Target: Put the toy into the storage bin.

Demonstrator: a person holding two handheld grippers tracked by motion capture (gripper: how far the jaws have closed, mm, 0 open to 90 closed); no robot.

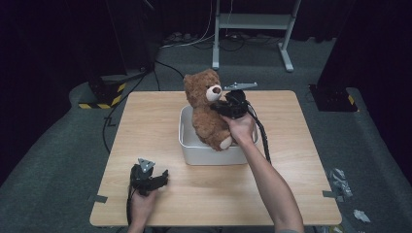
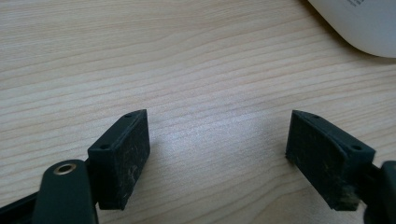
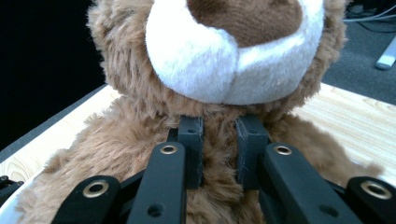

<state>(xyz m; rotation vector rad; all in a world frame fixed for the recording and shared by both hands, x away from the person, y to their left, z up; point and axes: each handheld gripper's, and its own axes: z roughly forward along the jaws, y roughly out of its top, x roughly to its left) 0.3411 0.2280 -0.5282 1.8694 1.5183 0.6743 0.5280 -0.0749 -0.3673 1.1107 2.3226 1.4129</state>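
Note:
A brown teddy bear [image 1: 206, 111] sits upright in a white bin [image 1: 194, 151] at the middle of the wooden table [image 1: 145, 121]. My right gripper [image 1: 224, 108] is at the bear's chest, just under its white muzzle. In the right gripper view the bear [image 3: 140, 140] looms close and my right gripper [image 3: 219, 151] is shut on a tuft of fur at its upper chest. My left gripper [image 1: 163, 177] rests on the table near the front left, apart from the bin. My left gripper [image 2: 217, 156] is open, with only bare wood between its pads [image 2: 130, 158].
A corner of the white bin [image 2: 359, 23] shows at the top right of the left gripper view. Beyond the table, a metal stand [image 1: 252, 29] and cables lie on the grey floor. A black-and-yellow striped base [image 1: 104, 94] sits off the table's back left corner.

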